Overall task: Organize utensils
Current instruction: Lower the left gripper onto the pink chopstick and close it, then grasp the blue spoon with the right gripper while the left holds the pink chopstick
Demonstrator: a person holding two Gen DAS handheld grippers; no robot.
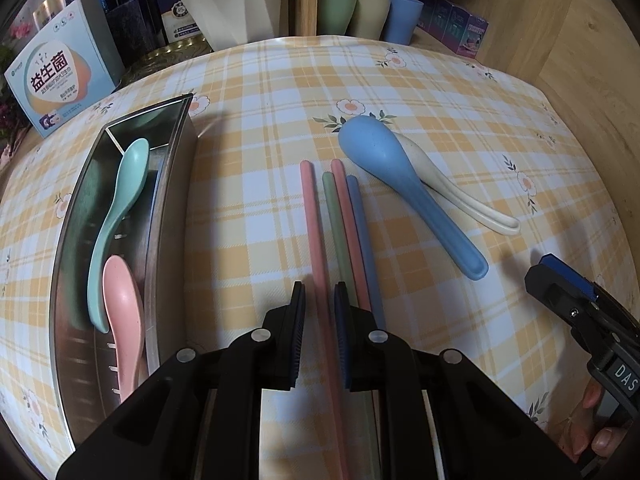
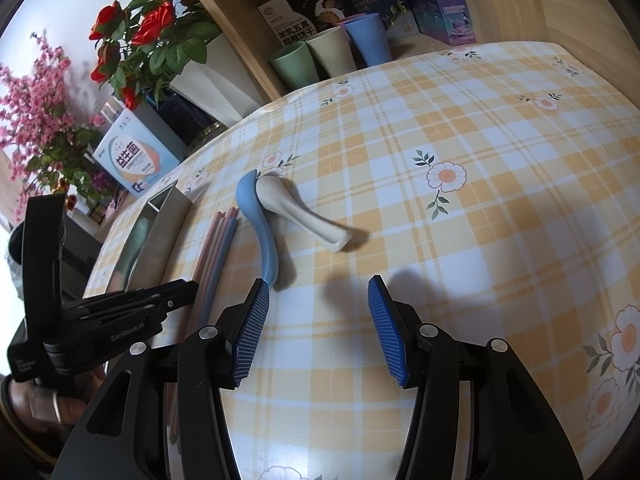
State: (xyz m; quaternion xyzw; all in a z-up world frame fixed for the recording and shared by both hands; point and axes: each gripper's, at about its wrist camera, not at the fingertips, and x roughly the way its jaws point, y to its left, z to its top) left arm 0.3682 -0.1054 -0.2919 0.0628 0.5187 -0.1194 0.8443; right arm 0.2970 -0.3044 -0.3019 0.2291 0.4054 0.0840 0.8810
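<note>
A steel tray (image 1: 168, 208) at the left holds a mint spoon (image 1: 120, 200) and a pink spoon (image 1: 124, 320). Several chopsticks lie on the cloth: pink (image 1: 314, 232), green (image 1: 336, 224), a second pink (image 1: 348, 224), blue (image 1: 362, 232). My left gripper (image 1: 320, 308) is open, its fingers on either side of the leftmost pink chopstick. A blue spoon (image 1: 400, 188) lies over a cream spoon (image 1: 460, 196). My right gripper (image 2: 316, 312) is open above bare cloth, its left pad next to the blue spoon's handle (image 2: 268, 256). The cream spoon also shows in the right wrist view (image 2: 316, 220).
Green, cream and blue cups (image 1: 370, 14) stand at the back beside wooden panels. A white-and-blue box (image 1: 60, 84), a white vase (image 1: 224, 0) and flowers stand back left. Purple boxes (image 1: 460, 26) stand back right. The table has a yellow plaid cloth (image 1: 440, 92).
</note>
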